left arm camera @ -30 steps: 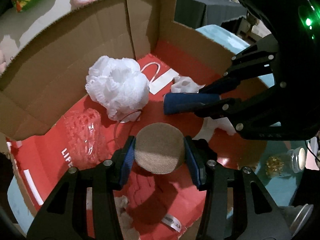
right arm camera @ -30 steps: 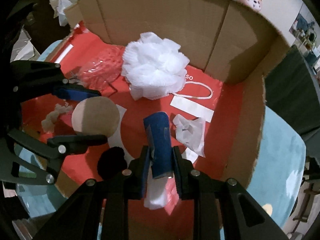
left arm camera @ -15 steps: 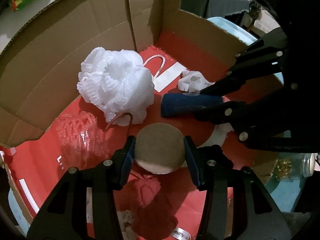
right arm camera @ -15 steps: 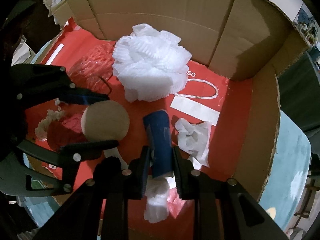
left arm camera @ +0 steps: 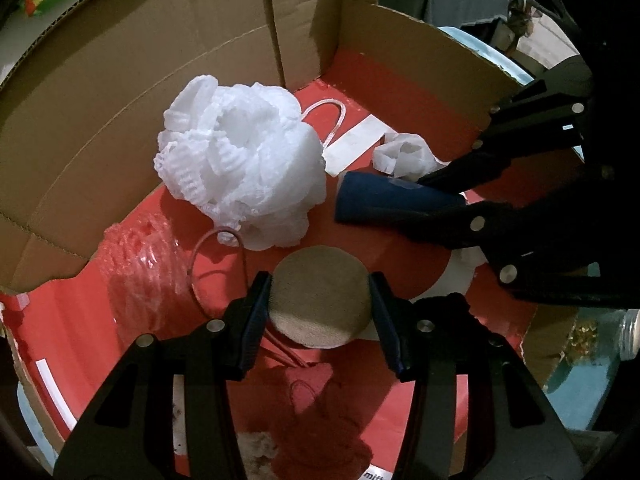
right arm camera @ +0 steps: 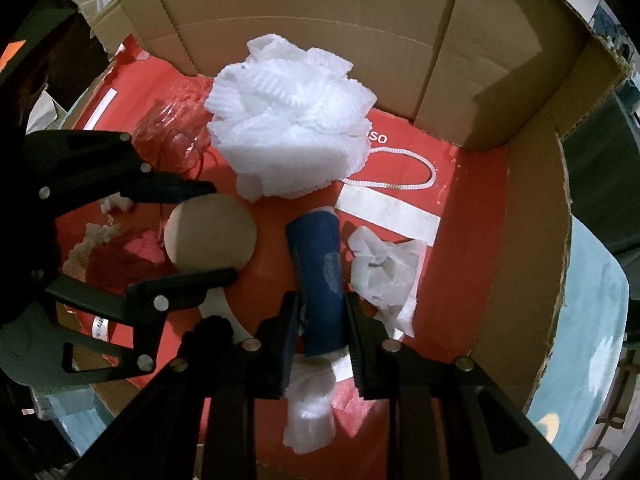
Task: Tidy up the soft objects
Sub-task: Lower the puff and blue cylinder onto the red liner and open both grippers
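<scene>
Inside a cardboard box (left arm camera: 120, 100) with a red floor, my left gripper (left arm camera: 320, 292) holds a tan round sponge (left arm camera: 320, 298) by its edges. Its jaws are opening, and the pads still touch the sponge. The right gripper (right arm camera: 322, 304) is shut on a dark blue roll (right arm camera: 316, 248) that points down toward the floor. From the right wrist view the left gripper (right arm camera: 220, 232) and the sponge (right arm camera: 210, 234) sit left of the roll. A white mesh pouf (left arm camera: 244, 168) lies just beyond both grippers.
On the box floor lie a red mesh pouf (left arm camera: 320, 420) below the sponge, clear bubble wrap (left arm camera: 136, 272) at left, crumpled white tissue (right arm camera: 384, 268) right of the roll and a white foam piece (right arm camera: 310, 404). Tall box walls (right arm camera: 320, 32) close off the far side. A glass jar (left arm camera: 592, 332) stands outside.
The left gripper with the tan sponge has sunk a little toward the box floor, over the red pouf. The right gripper and blue roll have barely moved.
</scene>
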Demonstrator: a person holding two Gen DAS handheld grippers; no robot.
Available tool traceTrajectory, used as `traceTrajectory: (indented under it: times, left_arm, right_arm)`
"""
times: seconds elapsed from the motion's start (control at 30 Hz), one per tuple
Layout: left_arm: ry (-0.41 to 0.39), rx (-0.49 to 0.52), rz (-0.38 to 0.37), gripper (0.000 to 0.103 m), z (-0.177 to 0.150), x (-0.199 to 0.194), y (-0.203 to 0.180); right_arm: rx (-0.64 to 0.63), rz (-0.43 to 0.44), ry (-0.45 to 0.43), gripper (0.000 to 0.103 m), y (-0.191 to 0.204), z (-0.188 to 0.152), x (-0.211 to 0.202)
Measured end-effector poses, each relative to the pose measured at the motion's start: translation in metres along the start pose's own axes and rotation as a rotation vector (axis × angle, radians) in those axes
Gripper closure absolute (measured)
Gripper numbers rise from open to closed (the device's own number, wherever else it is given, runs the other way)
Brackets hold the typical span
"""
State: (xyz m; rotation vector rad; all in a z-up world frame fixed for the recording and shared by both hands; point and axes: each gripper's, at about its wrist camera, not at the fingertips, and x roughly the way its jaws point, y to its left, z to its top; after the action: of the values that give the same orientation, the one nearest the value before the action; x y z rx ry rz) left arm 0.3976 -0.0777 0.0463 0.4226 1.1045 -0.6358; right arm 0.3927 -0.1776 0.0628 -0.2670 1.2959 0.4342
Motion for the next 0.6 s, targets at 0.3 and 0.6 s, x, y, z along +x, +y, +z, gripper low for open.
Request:
traceTrajectory:
  times: [0.3,0.6]
  left_arm:
    - [0.0,-0.001,0.004,0.053,-0.0039,-0.0023,-0.0015]
    - [-0.006,-0.013,-0.004,0.043,-0.007,-0.0079,0.0009]
  right_arm:
    - [0.004,0.001,0.005,0.077,0.0003,-0.0011,0.0059]
    - [-0.001,-0.011,0.002,0.067,0.0017,-0.0027,0.0063]
